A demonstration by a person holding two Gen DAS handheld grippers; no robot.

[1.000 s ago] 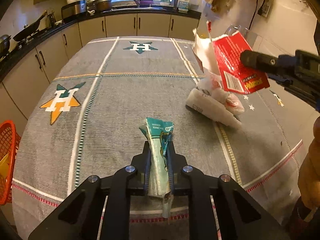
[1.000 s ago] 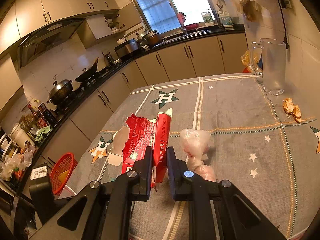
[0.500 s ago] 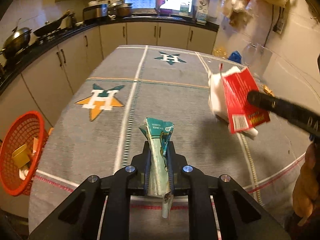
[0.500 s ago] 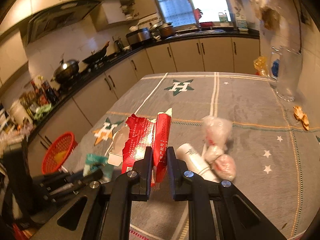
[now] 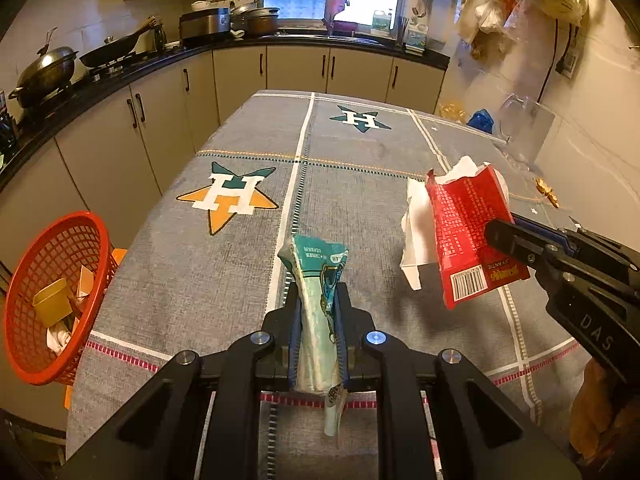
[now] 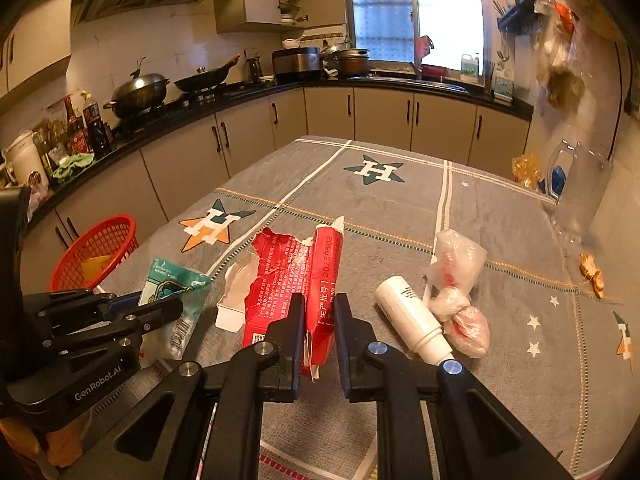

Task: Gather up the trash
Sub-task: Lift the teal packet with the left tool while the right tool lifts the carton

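My left gripper (image 5: 318,300) is shut on a crumpled teal and white wrapper (image 5: 318,276), held above the near end of the table. My right gripper (image 6: 319,306) is shut on a torn red carton (image 6: 296,276) with a white inner flap; the carton (image 5: 468,236) hangs in the air at the right of the left wrist view, with the right gripper (image 5: 496,234) clamped on its edge. The left gripper (image 6: 176,308) with the teal wrapper (image 6: 172,284) shows at the lower left of the right wrist view. A red mesh basket (image 5: 52,300) holding scraps stands off the table's left side.
On the grey star-patterned tablecloth (image 6: 400,216) lie a white tube bottle (image 6: 414,320) and a knotted clear plastic bag (image 6: 458,280). A glass pitcher (image 6: 580,188) and small orange scraps (image 6: 592,274) are at the right. Kitchen counters with pots run along the back and left.
Both grippers have swung left with their loads. The red basket has come well into both views. The white bottle and plastic bag have slipped out of the left wrist view.
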